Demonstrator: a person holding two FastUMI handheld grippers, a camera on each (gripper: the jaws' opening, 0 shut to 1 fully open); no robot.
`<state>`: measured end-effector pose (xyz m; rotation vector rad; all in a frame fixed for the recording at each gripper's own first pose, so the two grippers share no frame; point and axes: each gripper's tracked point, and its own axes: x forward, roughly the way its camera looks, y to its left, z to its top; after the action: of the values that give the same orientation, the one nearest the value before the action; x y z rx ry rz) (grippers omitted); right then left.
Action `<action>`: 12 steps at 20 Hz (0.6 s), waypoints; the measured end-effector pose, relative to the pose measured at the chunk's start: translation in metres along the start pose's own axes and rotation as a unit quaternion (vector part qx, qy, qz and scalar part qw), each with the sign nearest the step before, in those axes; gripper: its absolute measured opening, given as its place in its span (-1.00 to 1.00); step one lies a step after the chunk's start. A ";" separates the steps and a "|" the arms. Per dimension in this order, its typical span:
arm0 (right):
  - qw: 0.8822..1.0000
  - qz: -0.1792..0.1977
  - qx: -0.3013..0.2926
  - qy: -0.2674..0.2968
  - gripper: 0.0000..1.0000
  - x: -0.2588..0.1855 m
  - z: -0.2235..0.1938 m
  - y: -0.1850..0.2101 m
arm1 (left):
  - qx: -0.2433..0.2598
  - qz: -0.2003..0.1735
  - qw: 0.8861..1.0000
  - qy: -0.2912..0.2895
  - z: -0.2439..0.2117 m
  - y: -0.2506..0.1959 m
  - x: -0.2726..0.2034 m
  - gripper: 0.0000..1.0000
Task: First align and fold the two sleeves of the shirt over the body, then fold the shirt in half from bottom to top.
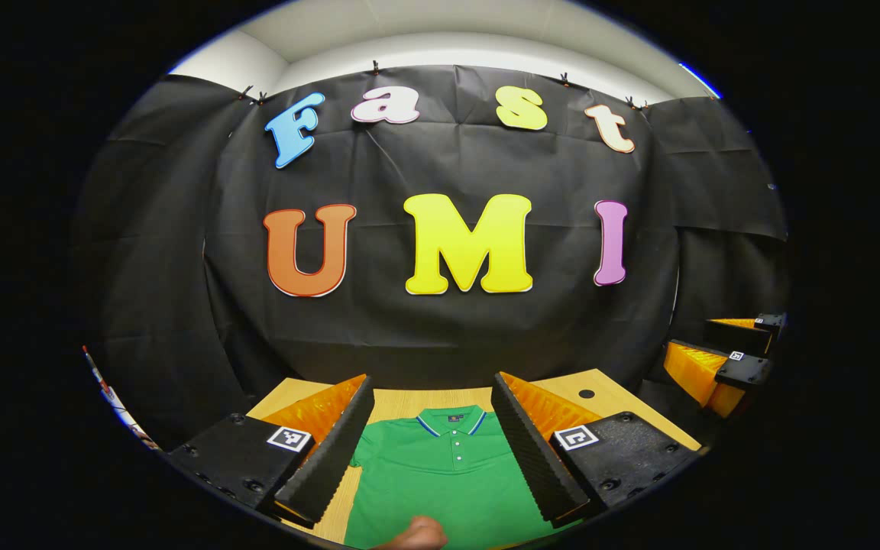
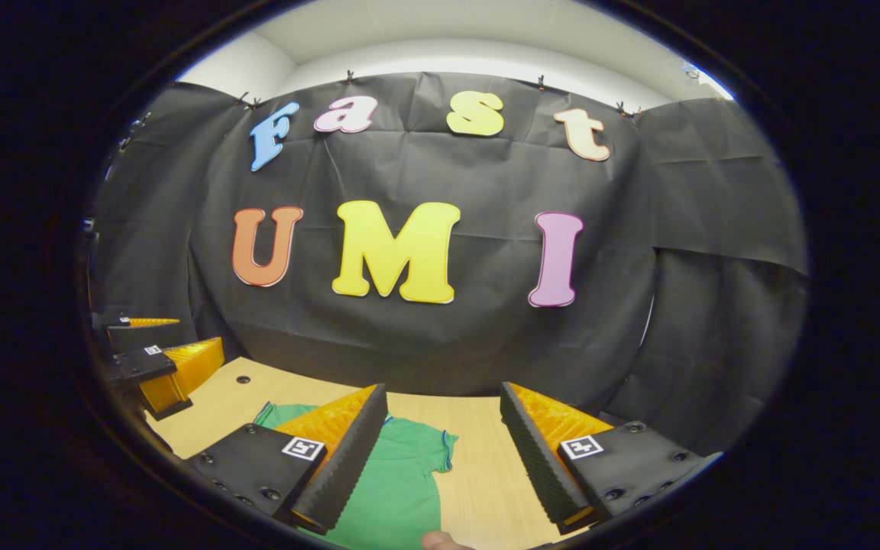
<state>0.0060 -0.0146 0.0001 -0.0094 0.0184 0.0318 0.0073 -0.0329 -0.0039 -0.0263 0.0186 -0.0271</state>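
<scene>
in the left gripper view, the left gripper (image 1: 432, 451) hangs above the table (image 1: 409, 399) with its jaws wide apart and nothing between them. beneath the gap lies the green shirt (image 1: 448, 489), flat on the wooden top, collar (image 1: 451, 419) at the far end with a buttoned placket running toward the near edge. a bit of a hand (image 1: 418, 535) shows at the near bottom edge over the cloth. far to the right, the right gripper (image 1: 738, 351) floats beside the table's right edge, its jaws apart.

in the right gripper view, the right gripper (image 2: 444, 458) has its jaws spread, holding nothing, over bare wood. the shirt (image 2: 402, 489) lies to the left, partly behind the left finger, one short sleeve (image 2: 436, 449) reaching right into the gap. the left gripper (image 2: 153, 355) hovers at far left, near the table's (image 2: 478, 489) left edge.
</scene>
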 end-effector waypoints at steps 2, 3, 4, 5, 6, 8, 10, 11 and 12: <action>1.000 0.001 -0.002 0.001 0.92 0.001 -0.001 -0.001 | 0.001 0.001 1.000 -0.002 0.000 -0.002 0.001 0.99; 1.000 0.002 -0.001 0.002 0.96 0.003 -0.002 -0.002 | 0.002 0.003 1.000 -0.003 0.002 -0.002 0.002 0.99; 1.000 0.004 -0.001 0.004 0.96 0.006 -0.004 -0.002 | 0.001 0.004 1.000 -0.005 0.002 -0.003 0.003 0.99; 1.000 0.005 -0.001 0.007 0.96 0.008 -0.005 -0.001 | 0.000 0.004 1.000 -0.005 0.002 -0.004 0.004 0.99; 1.000 0.005 -0.001 0.008 0.96 0.009 -0.006 -0.002 | 0.000 0.005 1.000 -0.005 0.002 -0.005 0.004 0.99; 1.000 0.006 0.001 0.010 0.92 0.013 -0.008 -0.002 | 0.001 0.003 1.000 -0.004 -0.001 -0.007 0.006 0.99; 1.000 0.008 0.005 0.019 0.92 0.020 -0.014 -0.002 | -0.002 0.003 1.000 0.002 -0.004 -0.007 0.010 1.00; 1.000 0.007 0.006 0.026 0.92 0.024 -0.019 -0.002 | -0.004 0.003 1.000 0.007 -0.008 -0.007 0.012 1.00; 0.999 0.007 0.008 0.033 0.89 0.028 -0.025 -0.003 | -0.006 0.004 1.000 0.012 -0.012 -0.006 0.013 0.99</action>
<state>0.0337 -0.0169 -0.0251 0.0053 0.0851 0.0453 0.0204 -0.0397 -0.0157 -0.0383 0.0424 -0.0183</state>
